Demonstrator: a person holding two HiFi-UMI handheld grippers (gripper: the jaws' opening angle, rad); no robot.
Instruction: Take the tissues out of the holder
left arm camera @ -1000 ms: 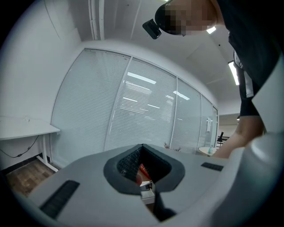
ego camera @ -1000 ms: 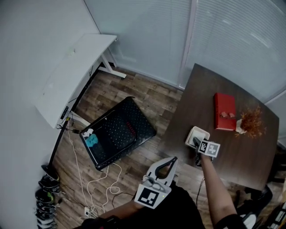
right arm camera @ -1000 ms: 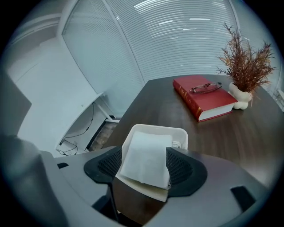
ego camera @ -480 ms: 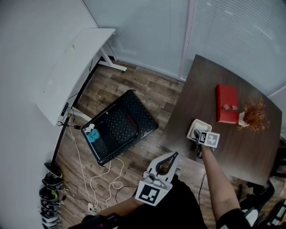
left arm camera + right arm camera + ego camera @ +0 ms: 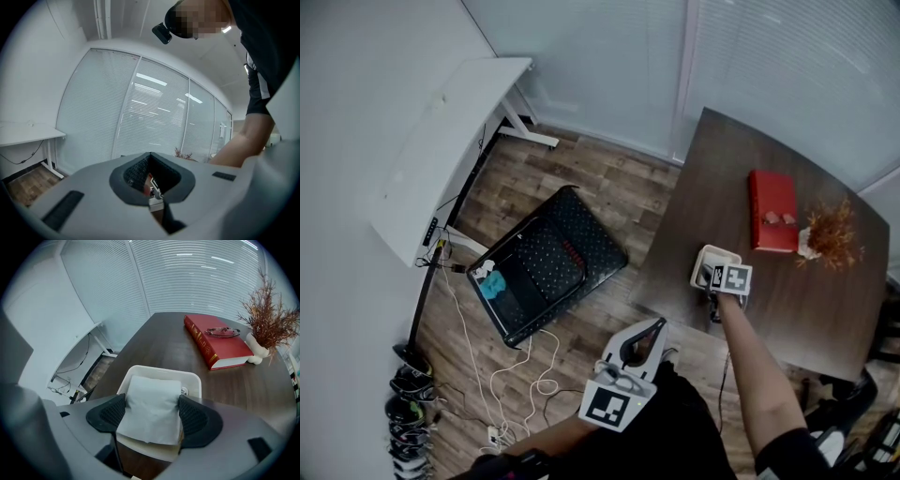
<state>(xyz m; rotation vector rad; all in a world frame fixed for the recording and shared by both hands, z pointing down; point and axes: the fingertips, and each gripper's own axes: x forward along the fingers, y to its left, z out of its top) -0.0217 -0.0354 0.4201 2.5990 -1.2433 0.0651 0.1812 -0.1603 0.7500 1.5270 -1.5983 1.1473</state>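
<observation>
Across the left and middle of the head view, brown wood floor (image 5: pixel 581 187). Along the top, pale window blinds (image 5: pixel 787 66). On the right side, a big dark table (image 5: pixel 806 291). At the upper left, by the wall, a long white desk (image 5: pixel 441 141). On the floor in the middle, a flat black board (image 5: pixel 548 267) with little dots, and white cords (image 5: pixel 520 375) curling just below it. At the lower left edge, a row of shoes (image 5: pixel 408 412).

From the bottom right, a bare arm (image 5: pixel 750 366) reaching up to the table's near left corner. At the end of it, the right gripper (image 5: pixel 152 416), tipped steeply down over the white holder (image 5: pixel 161 370). Jaws just now opening, spread wide, one on each side of the tissues (image 5: pixel 154 390). Pads right up against the pack's two sides, no squeeze showing. Pack standing upright inside the holder, low and middle in the right gripper view, top poking above the rim.

Low in the middle of the head view, off the table, the left gripper (image 5: pixel 659 324) – jaws pressed together, tips touching, nothing in them.

To the upper right of the holder in the right gripper view, well apart from it, a red book (image 5: pixel 220 341). Lying on top of the book, glasses (image 5: pixel 222 332). At the far right, a dry brown plant (image 5: pixel 272 317) in a small white pot (image 5: pixel 257 350) – just beside the book.
</observation>
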